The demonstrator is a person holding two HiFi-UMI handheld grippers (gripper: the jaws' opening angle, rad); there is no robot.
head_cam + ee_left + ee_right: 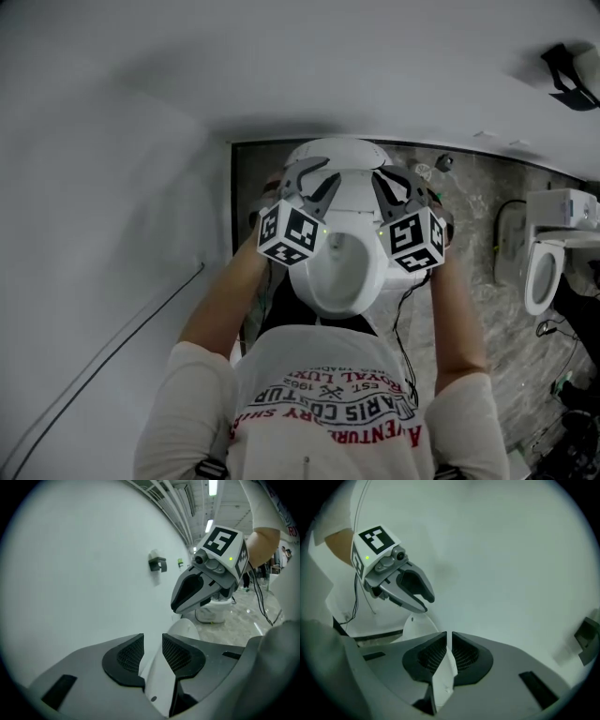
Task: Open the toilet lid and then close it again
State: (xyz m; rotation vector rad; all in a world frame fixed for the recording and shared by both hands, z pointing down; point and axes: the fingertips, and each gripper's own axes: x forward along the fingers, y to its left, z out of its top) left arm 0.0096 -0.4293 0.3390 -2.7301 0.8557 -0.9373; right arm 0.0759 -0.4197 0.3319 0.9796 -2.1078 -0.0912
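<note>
The right gripper (pixel 449 649) pinched one edge of the toilet lid (pixel 442 677), which was lifted above the bowl (pixel 339 272). The left gripper's (pixel 153 652) jaws stood spread around the opposite edge without pressing on it.

Toilet lid (pixel 354 192) side edges hidden behind left tongs (pixel 309 178), right tongs (pixel 398 183); neighbouring toilet (pixel 548 267) cut by right picture edge.
</note>
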